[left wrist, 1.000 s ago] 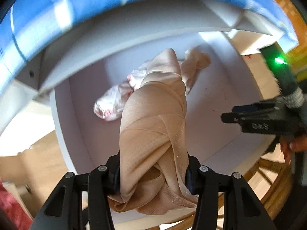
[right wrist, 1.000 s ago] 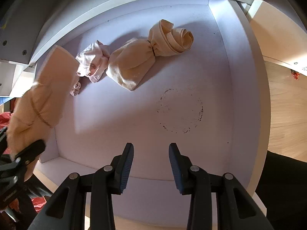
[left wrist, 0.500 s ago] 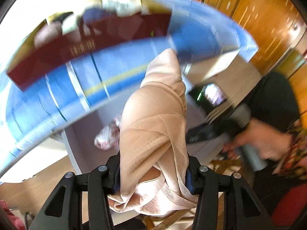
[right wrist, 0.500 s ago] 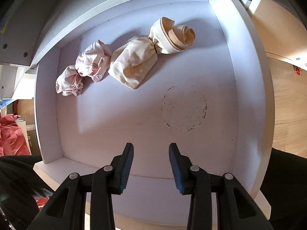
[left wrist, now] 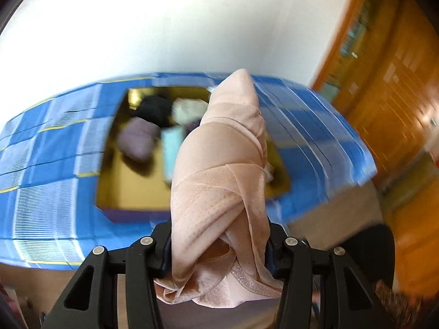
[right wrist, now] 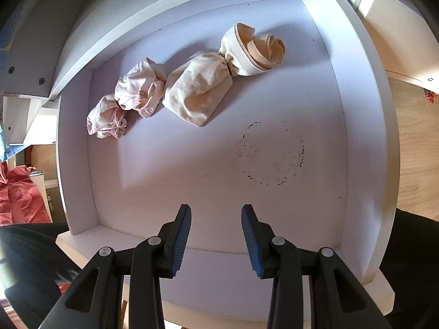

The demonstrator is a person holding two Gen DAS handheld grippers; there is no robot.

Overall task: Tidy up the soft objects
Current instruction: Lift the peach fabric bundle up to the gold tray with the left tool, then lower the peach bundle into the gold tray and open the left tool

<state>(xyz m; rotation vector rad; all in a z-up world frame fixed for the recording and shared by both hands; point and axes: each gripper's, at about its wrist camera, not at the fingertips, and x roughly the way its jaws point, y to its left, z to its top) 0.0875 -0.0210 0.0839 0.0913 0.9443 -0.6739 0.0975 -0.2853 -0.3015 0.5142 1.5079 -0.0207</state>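
Held bundle: a peach-pink rolled cloth is clamped upright between the fingers of the left gripper; it fills the centre of the left wrist view, its tip toward 12 o'clock.
Left gripper: closed on the lower part of the cloth, whose loose folds hang out below the fingers at 6 o'clock.
Box: an open yellow-lined box is seen behind the cloth, from 9 to 12 o'clock; blurred soft items lie inside, among them a mauve bundle and a dark one.
Blue cloth: a blue checked cover lies around the box.
Right gripper: the right gripper is seen at 6 o'clock of its own view, its blue-padded fingers a little apart with nothing between them.
Drawer: a white drawer lies below the right gripper.
Drawer contents: a cream tied bundle lies at 12 o'clock; a pale pink bundle touches it at 10 o'clock.
Stain: a dark ring mark is seen at 2 o'clock on the drawer floor.
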